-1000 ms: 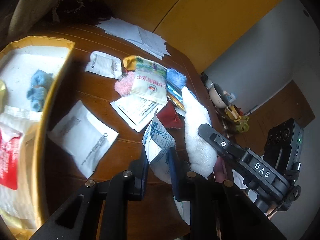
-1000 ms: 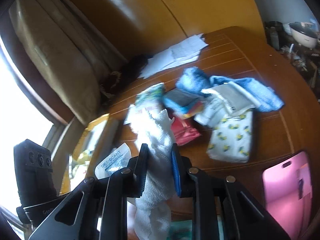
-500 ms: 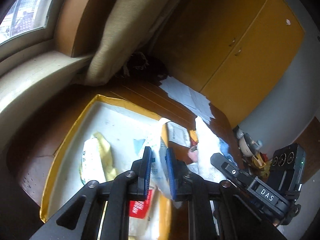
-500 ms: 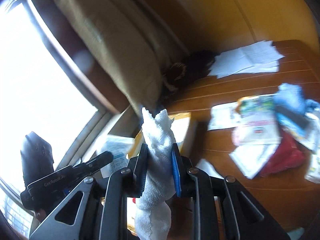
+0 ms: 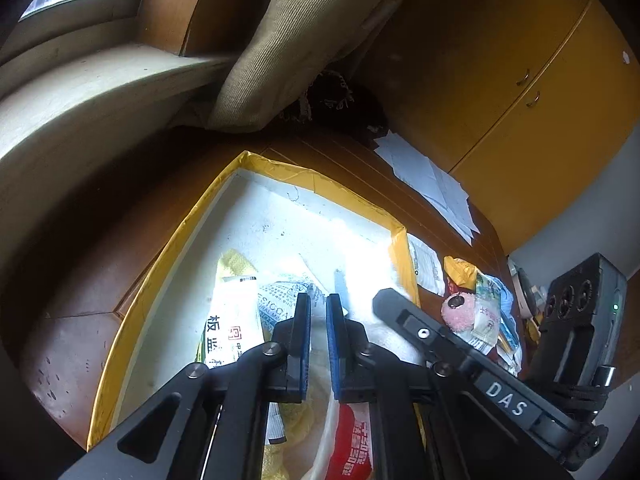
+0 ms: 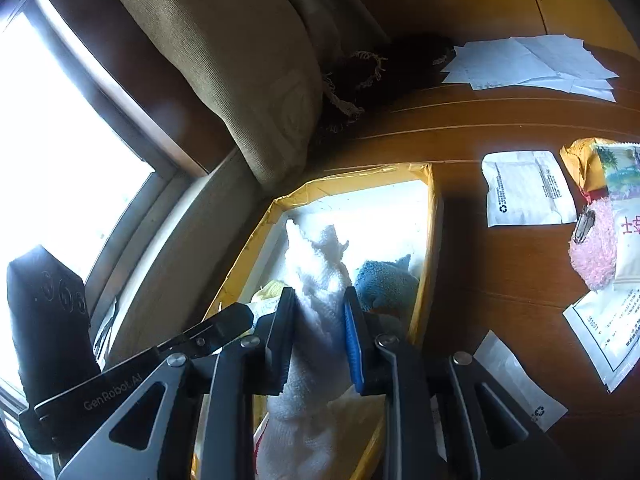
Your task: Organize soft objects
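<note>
A yellow-rimmed box (image 5: 180,232) with a white floor holds several soft packets and cloths. My left gripper (image 5: 318,306) hovers over it, jaws slightly apart and empty; the desiccant packet (image 5: 280,300) lies in the box just ahead of the fingertips. My right gripper (image 6: 320,300) is shut on a white cloth (image 6: 320,272), held over the same box (image 6: 434,216). A blue cloth (image 6: 384,280) lies in the box beside it.
On the brown table to the right lie a white packet (image 6: 524,188), a pink fluffy item (image 6: 596,248), snack packets (image 5: 486,304) and loose papers (image 6: 528,64). A beige cushion (image 5: 288,40) and window sill stand behind the box.
Both grippers have moved lower over the box. The left gripper has let go of the desiccant packet, which now lies in the box. The right one still holds the white cloth.
</note>
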Motion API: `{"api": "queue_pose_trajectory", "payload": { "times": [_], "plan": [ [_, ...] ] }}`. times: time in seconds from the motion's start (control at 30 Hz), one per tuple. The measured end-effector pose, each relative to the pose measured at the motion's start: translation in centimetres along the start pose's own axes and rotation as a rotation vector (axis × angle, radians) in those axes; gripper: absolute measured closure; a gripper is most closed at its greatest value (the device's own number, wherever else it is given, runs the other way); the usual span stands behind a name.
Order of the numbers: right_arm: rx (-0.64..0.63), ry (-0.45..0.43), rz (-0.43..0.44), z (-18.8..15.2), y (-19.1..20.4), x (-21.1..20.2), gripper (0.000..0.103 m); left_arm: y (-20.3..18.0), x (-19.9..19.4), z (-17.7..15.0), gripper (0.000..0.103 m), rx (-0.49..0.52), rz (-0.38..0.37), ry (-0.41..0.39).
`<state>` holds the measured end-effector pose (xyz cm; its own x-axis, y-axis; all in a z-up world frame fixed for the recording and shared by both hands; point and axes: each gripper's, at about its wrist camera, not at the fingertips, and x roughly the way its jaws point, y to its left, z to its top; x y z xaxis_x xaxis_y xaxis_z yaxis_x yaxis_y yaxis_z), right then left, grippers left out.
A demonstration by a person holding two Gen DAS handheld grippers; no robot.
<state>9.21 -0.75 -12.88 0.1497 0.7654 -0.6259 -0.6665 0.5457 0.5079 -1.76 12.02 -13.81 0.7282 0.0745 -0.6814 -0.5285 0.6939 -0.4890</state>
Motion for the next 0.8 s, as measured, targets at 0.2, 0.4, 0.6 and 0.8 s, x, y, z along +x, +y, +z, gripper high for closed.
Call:
{"api": "queue_pose_trajectory", "payload": {
  "times": [0.2,0.4,0.6,0.8],
  "plan": [
    [-0.001,-0.003,0.035,-0.7,-0.8,-2.0,0.055,-1.2,-3.0,-1.9,0.033,0.012,-0.034,-0.062],
    [-0.02,-0.074,0.071,-3.3,-3.3,-10.8,0.038,-5.1,-4.5,-5.0,0.03,0.079,-0.135,-0.046],
    [-0.054,-0.083,0.023,-9.9,-5.9,-17.5,0.038,-10.5,-2.7,-8.2,0.03,0.217,-0.164,0.035],
    [0.038,-0.068,-0.08,-15.7,-8.6,-21.5,0.038,-12.7,-1.3,-9.4,0.03,0.237,-0.146,0.092]
  ]
}}
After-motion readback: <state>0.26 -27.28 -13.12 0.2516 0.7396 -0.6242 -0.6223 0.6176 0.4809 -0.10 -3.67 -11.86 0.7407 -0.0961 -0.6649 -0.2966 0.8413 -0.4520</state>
